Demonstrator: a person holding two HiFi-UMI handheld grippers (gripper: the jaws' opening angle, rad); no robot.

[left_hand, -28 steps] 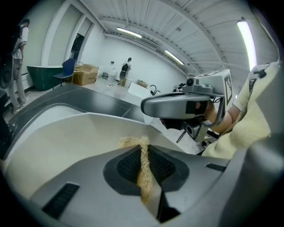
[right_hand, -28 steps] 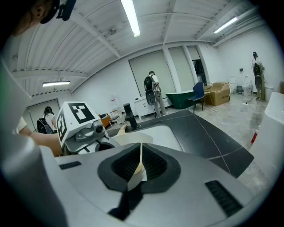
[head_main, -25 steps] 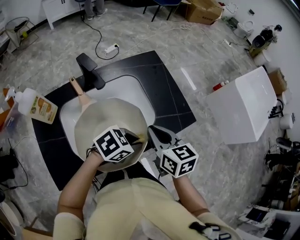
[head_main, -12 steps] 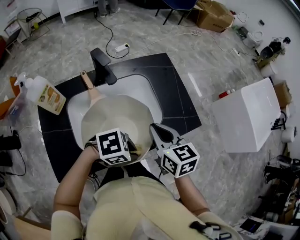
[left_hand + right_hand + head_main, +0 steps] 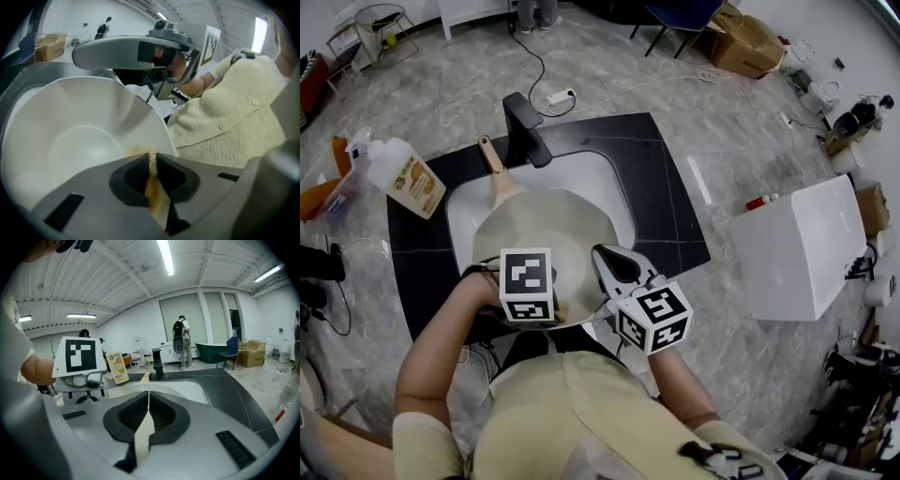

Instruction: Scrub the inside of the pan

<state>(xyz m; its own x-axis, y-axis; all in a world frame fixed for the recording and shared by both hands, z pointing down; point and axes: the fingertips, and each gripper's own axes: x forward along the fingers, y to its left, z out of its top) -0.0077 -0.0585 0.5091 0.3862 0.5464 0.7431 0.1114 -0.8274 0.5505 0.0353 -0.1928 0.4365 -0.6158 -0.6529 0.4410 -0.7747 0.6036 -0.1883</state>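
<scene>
A cream pan [image 5: 551, 234] with a wooden handle [image 5: 492, 155] is held over the white sink [image 5: 609, 183]. In the left gripper view, my left gripper [image 5: 151, 161] is shut on a yellowish scrub sponge [image 5: 138, 151] that rests against the pan's pale inside [image 5: 79, 140] near its rim. In the head view, the left gripper's marker cube [image 5: 527, 284] covers its jaws. My right gripper [image 5: 148, 413] is shut on the pan's thin near-right rim [image 5: 140, 439]; seen from the head, this right gripper [image 5: 617, 267] sits at the pan's right edge.
A black faucet [image 5: 525, 131] stands behind the sink in the black counter [image 5: 661, 197]. A soap bottle [image 5: 408, 173] stands at the counter's left end. A white box [image 5: 802, 248] sits on the floor to the right. People stand far off across the room [image 5: 179, 341].
The head view has shifted, so the sink sits further right. The left gripper's cube has turned and moved slightly left inside the pan. The right gripper keeps its hold on the rim.
</scene>
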